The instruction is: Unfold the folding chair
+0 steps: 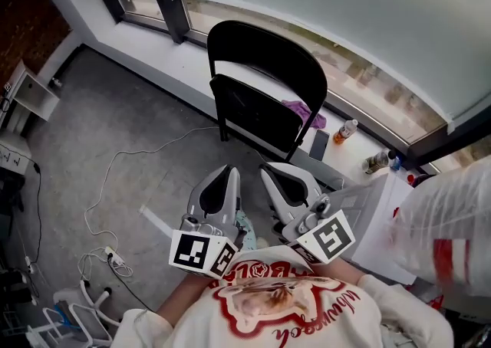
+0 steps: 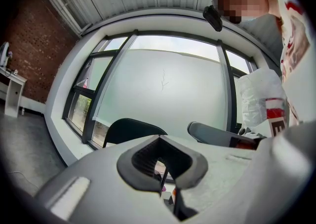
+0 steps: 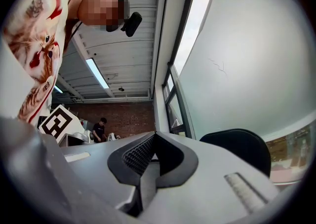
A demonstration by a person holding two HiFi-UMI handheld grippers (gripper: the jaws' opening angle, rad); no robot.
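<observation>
The black folding chair (image 1: 261,86) stands folded against the white window ledge (image 1: 176,59), its seat flat up against the backrest. My left gripper (image 1: 230,172) and right gripper (image 1: 268,172) are held side by side near my chest. Both point at the chair and stop short of its feet without touching it. Both are shut with nothing between the jaws. In the left gripper view the chair's rounded back (image 2: 131,129) rises behind my left gripper (image 2: 160,150), with the right gripper (image 2: 217,134) alongside. In the right gripper view the chair's back (image 3: 242,144) shows to the right of my right gripper (image 3: 153,151).
A white cable (image 1: 115,178) and a power strip (image 1: 115,258) lie on the grey floor at left. On the ledge are a purple cloth (image 1: 303,113), a phone (image 1: 318,143) and a bottle (image 1: 345,130). A white plastic bag (image 1: 453,216) hangs at right. A person (image 3: 98,129) stands far off.
</observation>
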